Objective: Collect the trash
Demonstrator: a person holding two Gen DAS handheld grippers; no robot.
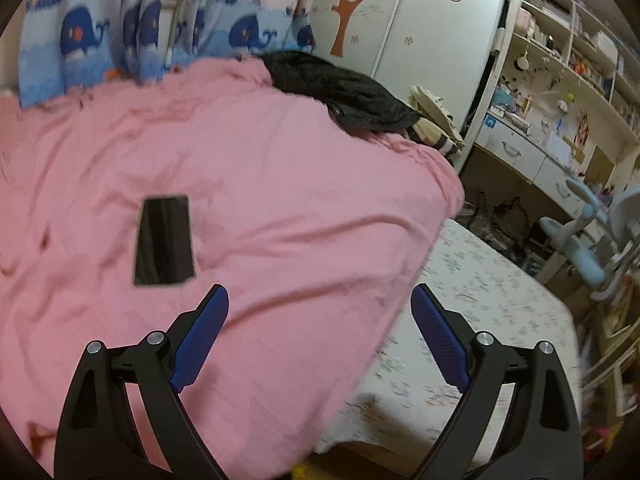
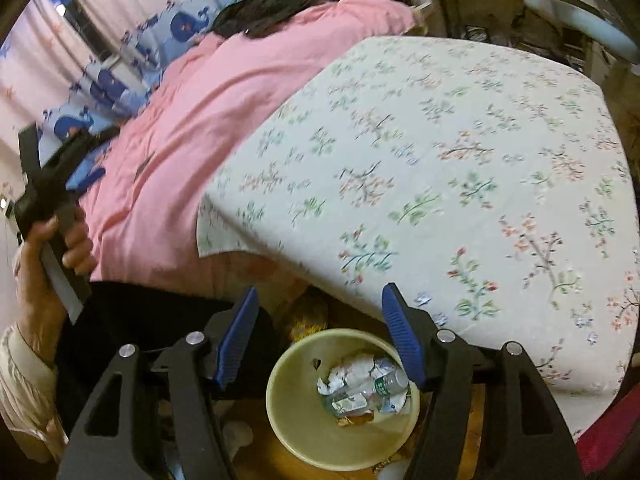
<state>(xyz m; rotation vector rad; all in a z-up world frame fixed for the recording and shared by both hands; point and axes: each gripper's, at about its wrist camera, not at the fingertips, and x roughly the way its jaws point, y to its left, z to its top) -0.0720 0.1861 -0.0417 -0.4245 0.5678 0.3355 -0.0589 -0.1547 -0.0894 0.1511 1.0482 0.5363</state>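
While open, right claw above bin, trash seemingly inside

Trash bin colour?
Pale yellow-green trash bin, with crumpled paper and a plastic bottle inside. Shows best in the right wrist view.

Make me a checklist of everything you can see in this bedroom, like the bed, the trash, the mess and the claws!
Surface: bed with a pink blanket over a floral sheet.
Job's things: cream trash bin on the floor by the bed, holding crumpled paper and a plastic bottle.
Clutter: dark flat phone-like slab on the blanket; black garment at the far end.
Claws: left claw open over the blanket, holding nothing; right claw open above the bin, holding nothing.
Cables: nothing seen.
Surroundings: whale-print curtain, wardrobe with a tree sticker, crowded shelves, pale blue chair.
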